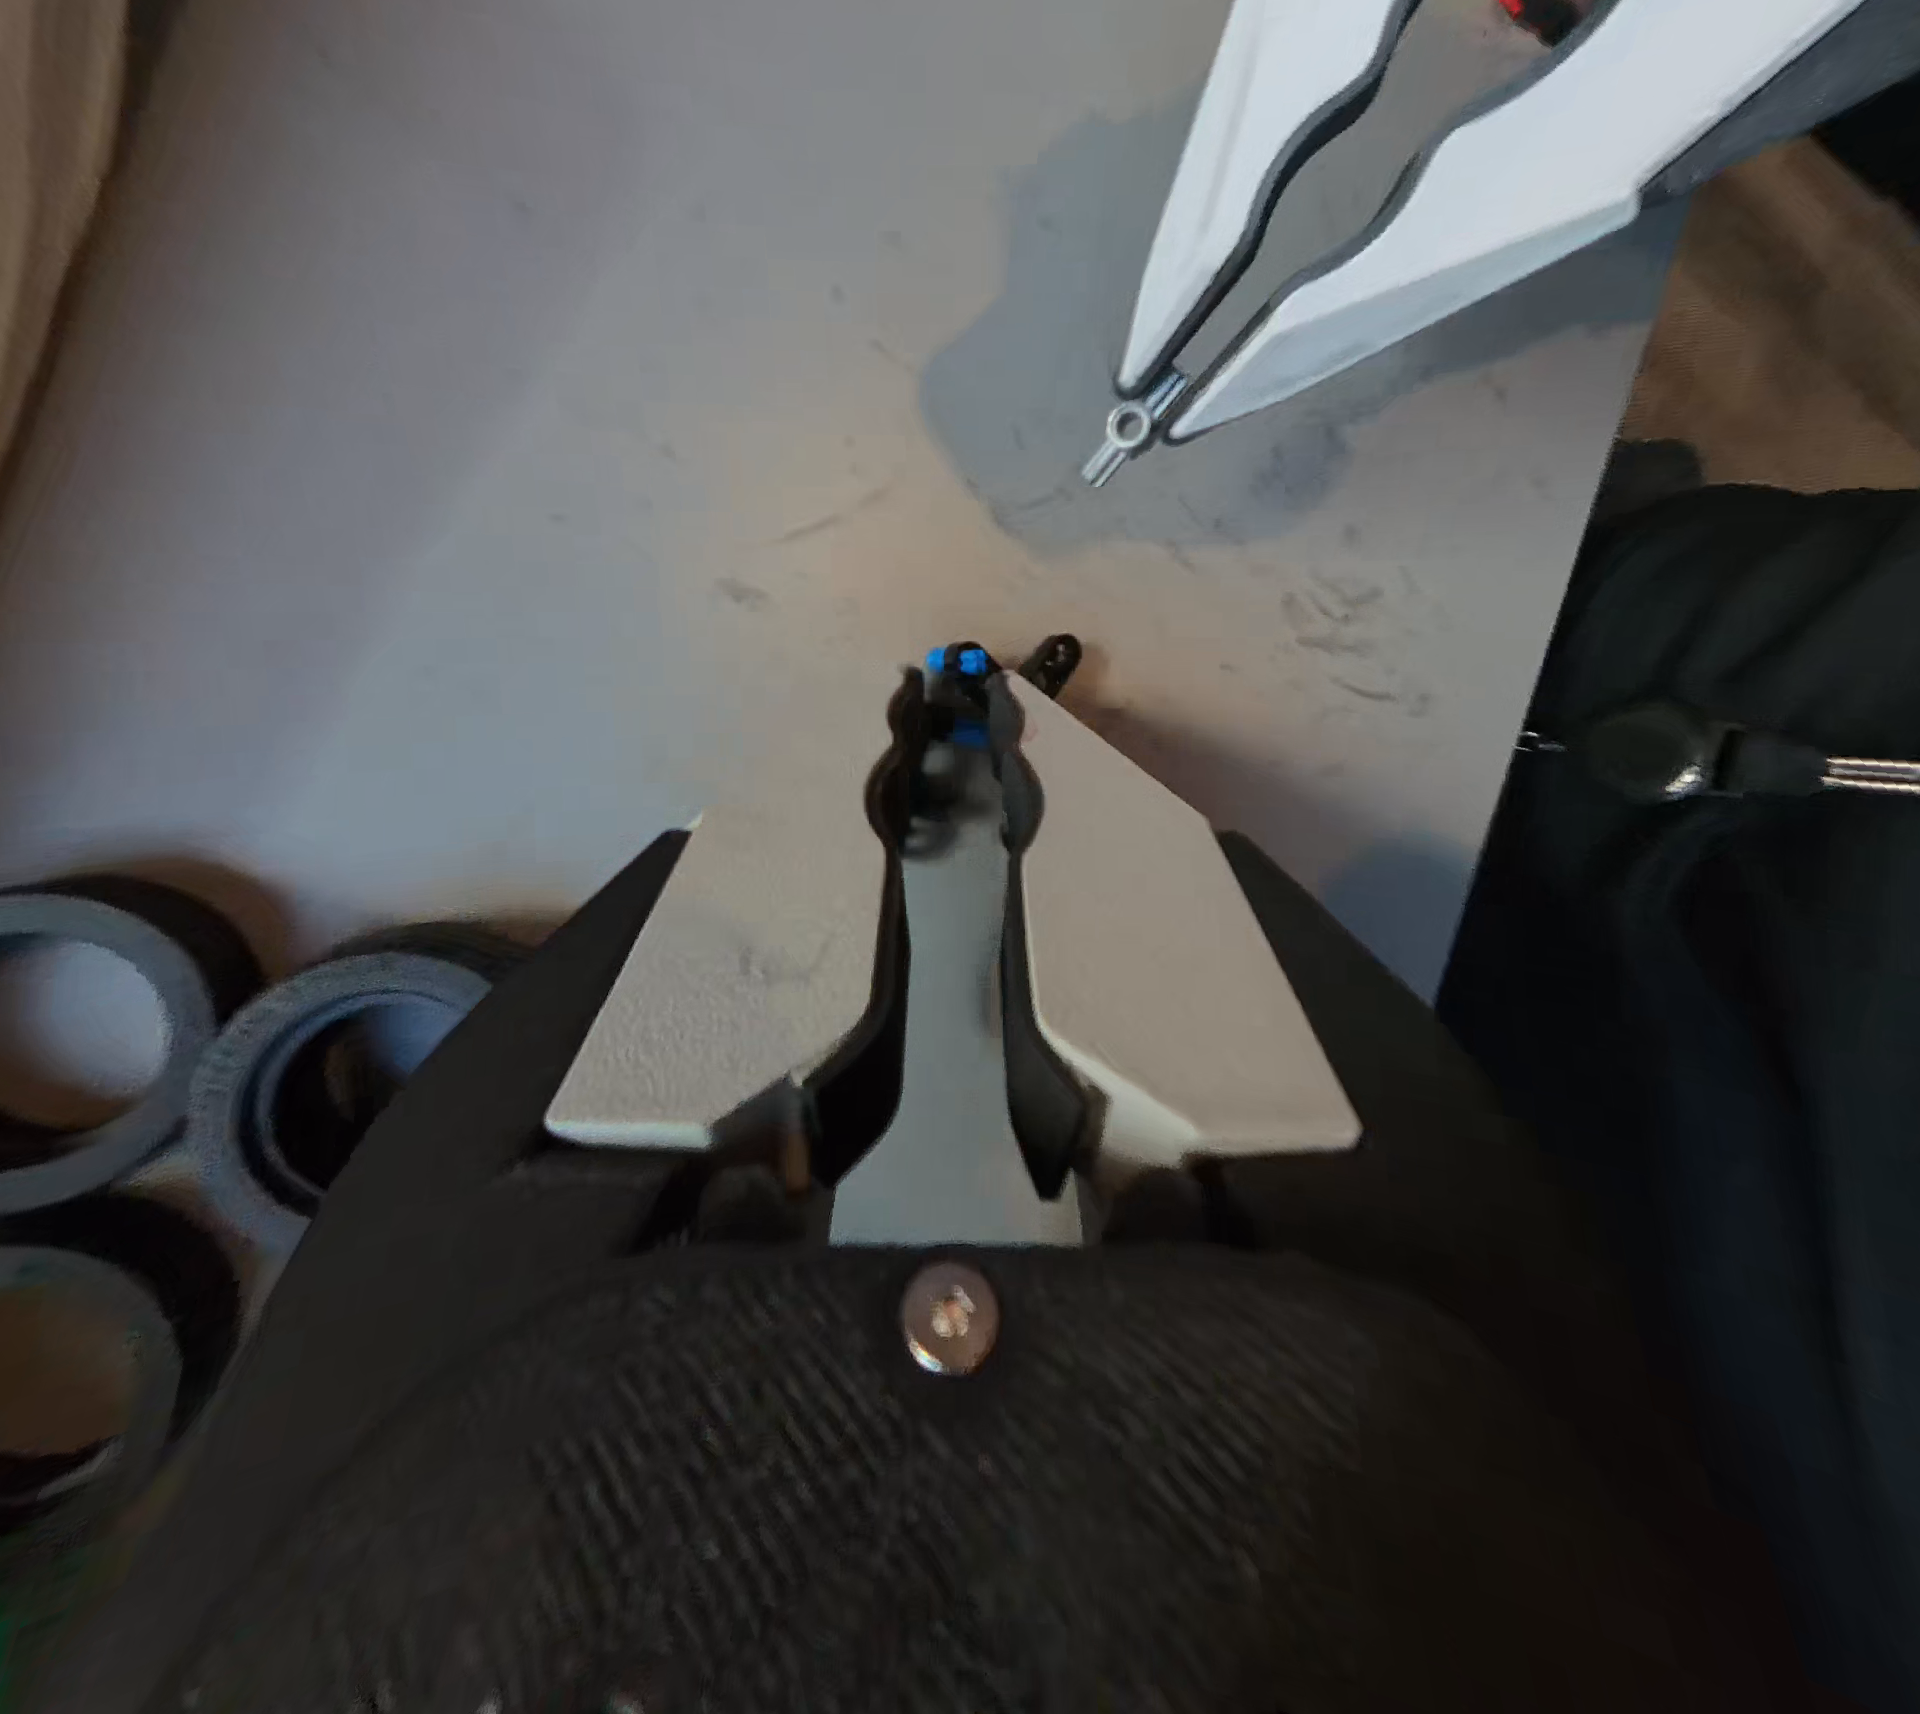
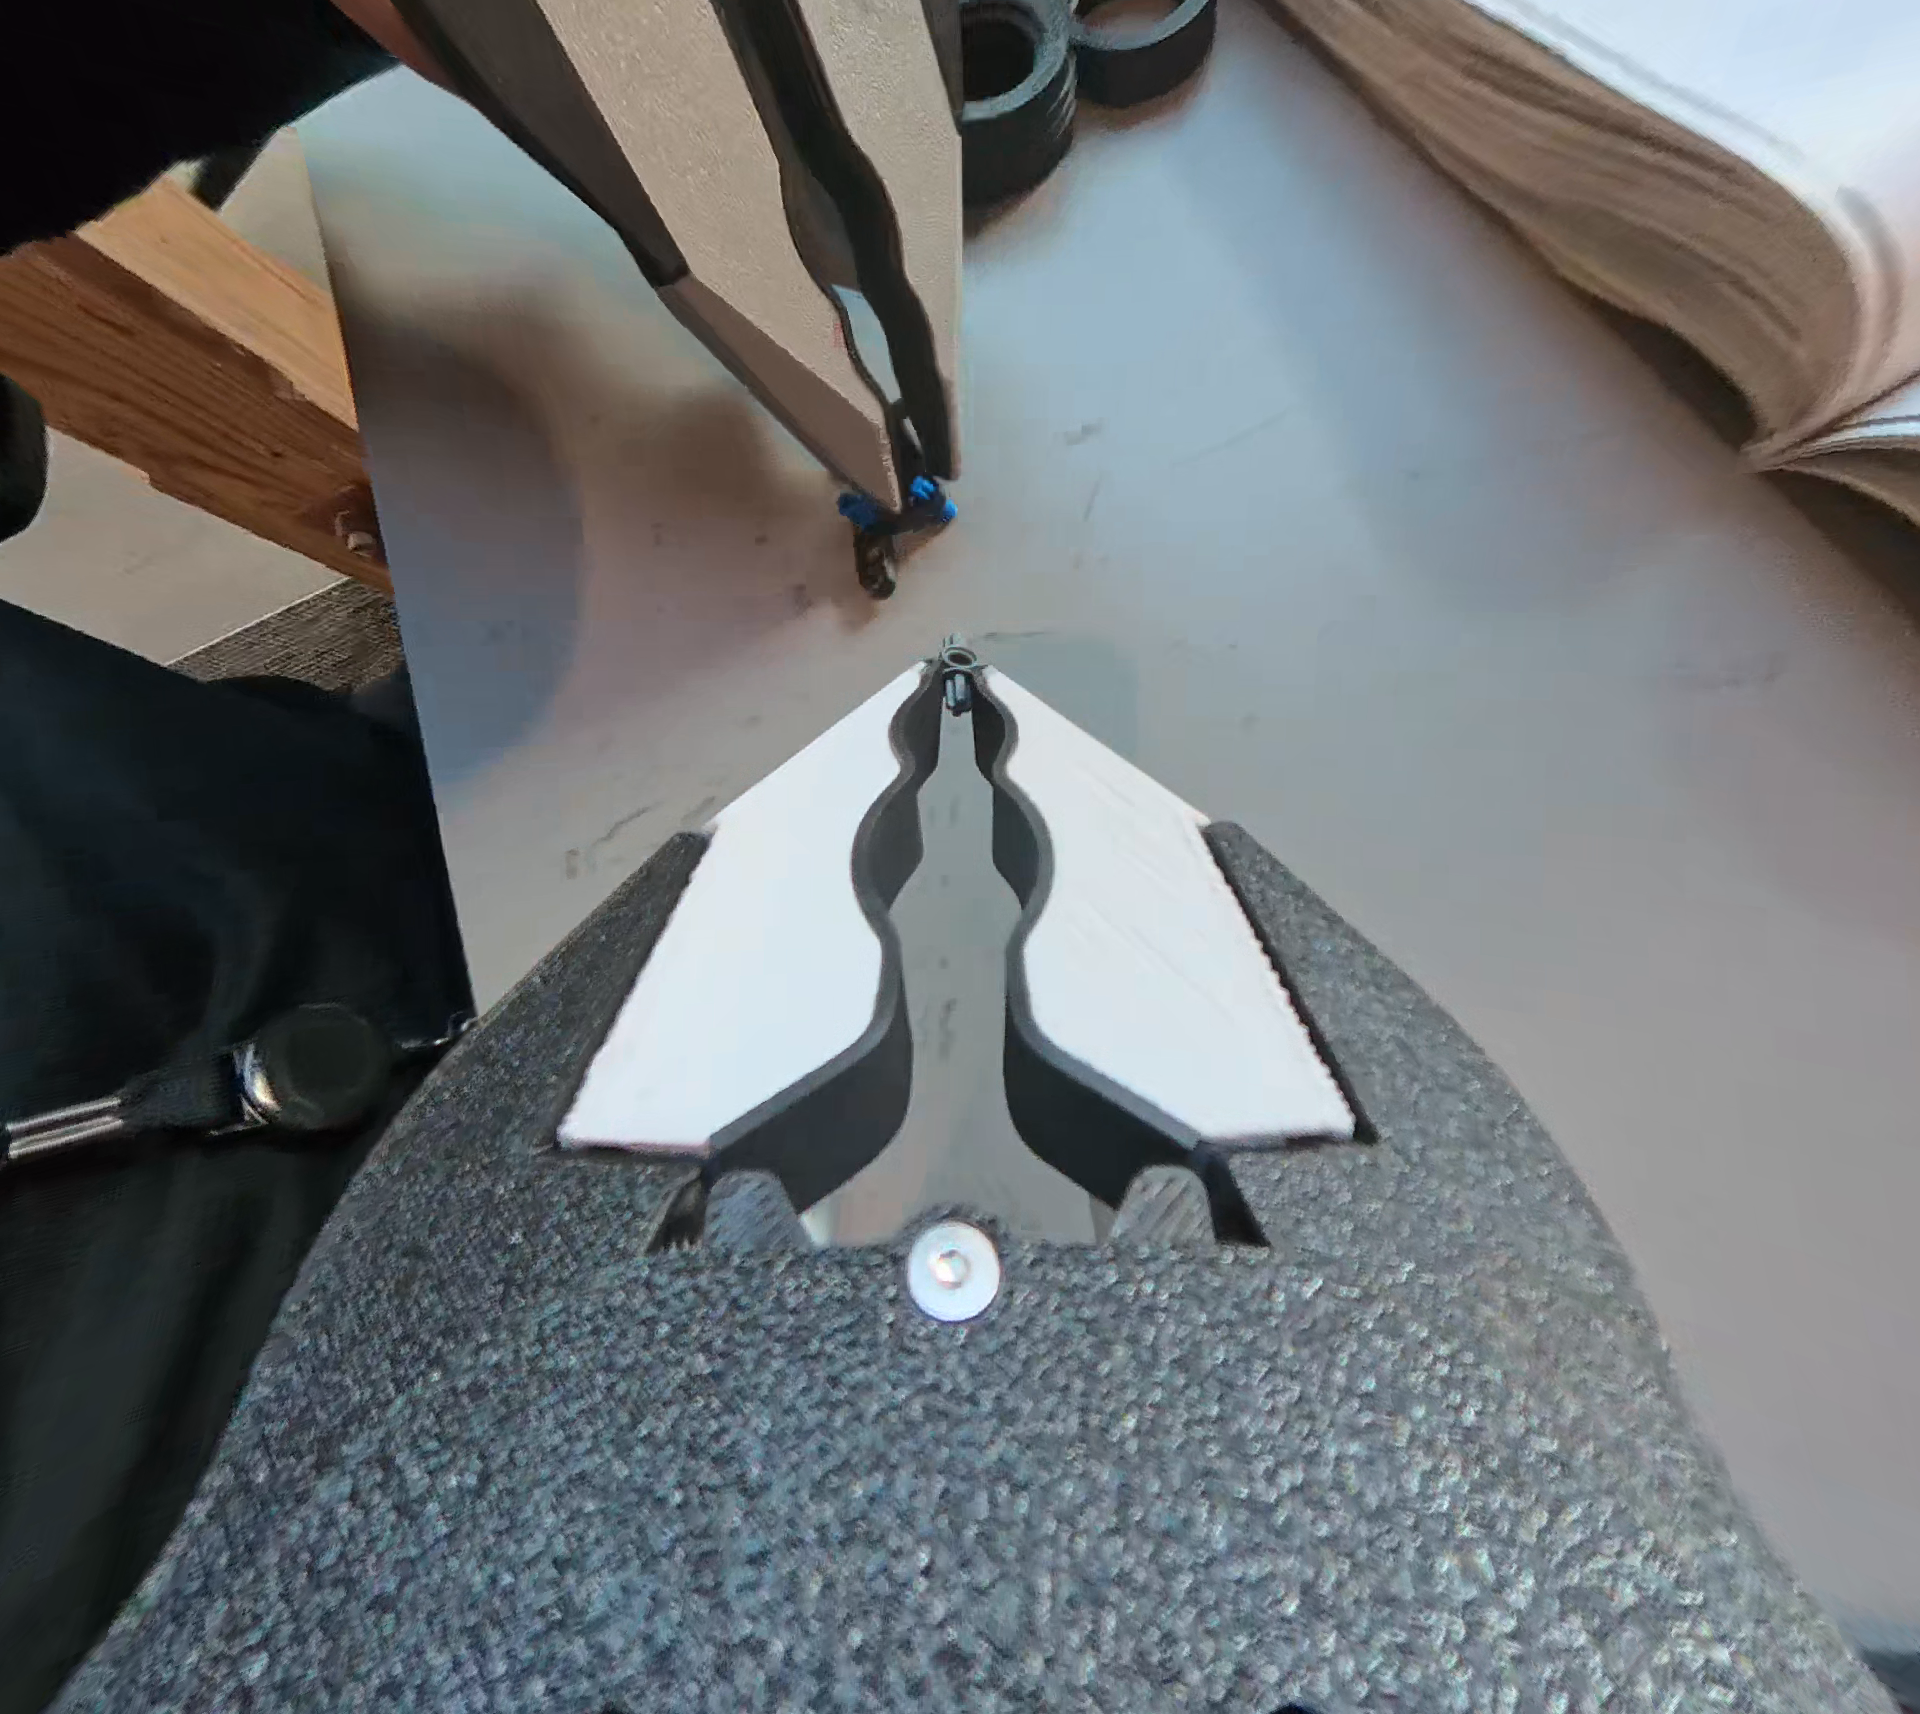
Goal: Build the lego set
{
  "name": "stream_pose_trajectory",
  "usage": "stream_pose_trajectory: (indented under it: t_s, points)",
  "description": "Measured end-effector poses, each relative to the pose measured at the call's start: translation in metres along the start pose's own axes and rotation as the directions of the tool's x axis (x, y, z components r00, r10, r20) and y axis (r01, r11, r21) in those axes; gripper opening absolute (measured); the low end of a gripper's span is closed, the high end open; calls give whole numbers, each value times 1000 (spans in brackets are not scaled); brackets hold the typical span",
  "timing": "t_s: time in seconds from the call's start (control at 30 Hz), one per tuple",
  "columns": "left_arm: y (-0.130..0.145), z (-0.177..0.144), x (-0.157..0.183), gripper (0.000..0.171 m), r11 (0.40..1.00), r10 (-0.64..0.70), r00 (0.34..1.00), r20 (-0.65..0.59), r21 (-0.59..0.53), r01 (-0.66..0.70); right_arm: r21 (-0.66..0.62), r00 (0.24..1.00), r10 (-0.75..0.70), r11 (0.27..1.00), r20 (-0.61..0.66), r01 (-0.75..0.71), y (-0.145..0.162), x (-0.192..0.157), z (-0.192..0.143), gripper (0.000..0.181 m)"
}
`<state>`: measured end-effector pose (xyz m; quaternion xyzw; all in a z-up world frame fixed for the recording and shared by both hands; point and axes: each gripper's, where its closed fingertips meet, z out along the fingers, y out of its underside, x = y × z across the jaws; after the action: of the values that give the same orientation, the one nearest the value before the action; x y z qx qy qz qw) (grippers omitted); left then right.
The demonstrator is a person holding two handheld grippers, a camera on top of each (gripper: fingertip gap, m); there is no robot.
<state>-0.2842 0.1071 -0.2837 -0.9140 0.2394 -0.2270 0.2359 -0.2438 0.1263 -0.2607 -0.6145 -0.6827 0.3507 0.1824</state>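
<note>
My left gripper [image 1: 961,688] is shut on a small black lego piece with blue pins [image 1: 961,662], held low over the grey table [image 1: 520,417]. It also shows in the right wrist view [image 2: 920,490], where the black and blue piece [image 2: 894,521] hangs from its tips. My right gripper [image 2: 958,677] is shut on a small grey connector with a ring [image 2: 958,662]. In the left wrist view the right gripper [image 1: 1169,402] comes in from the upper right with the grey connector [image 1: 1127,428] sticking out of its tips, apart from the left one.
Several black rubber tyres [image 2: 1081,33] lie at the table's far side; they also show in the left wrist view [image 1: 208,1041]. An open instruction book [image 2: 1558,54] lies at the right. A wooden beam [image 2: 177,376] and a person's dark clothing [image 2: 187,833] are beyond the table's edge. The gap from one gripper's tips to the other's is roughly 6 centimeters.
</note>
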Motion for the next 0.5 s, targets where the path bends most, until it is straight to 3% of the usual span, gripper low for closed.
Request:
stream_pose_trajectory:
  t_s: [0.17,0.27,0.37,0.5]
  points:
    - [8,-3,10,18,999,-21,1000,17,-42,22,-31,1000,18,999,6,-18,8,-5,10,5]
    - [8,-11,20,17,999,35,999,38,-15,-34,-1,998,57,998,39,-57,8,-12,6,5]
    - [6,-16,19,23,968,249,958,138,-8,-251,15,993,82,996,81,-83,10,-21,6,5]
    - [1,-17,12,32,853,521,837,166,-70,-517,10,989,101,995,109,-103,12,-27,10,5]
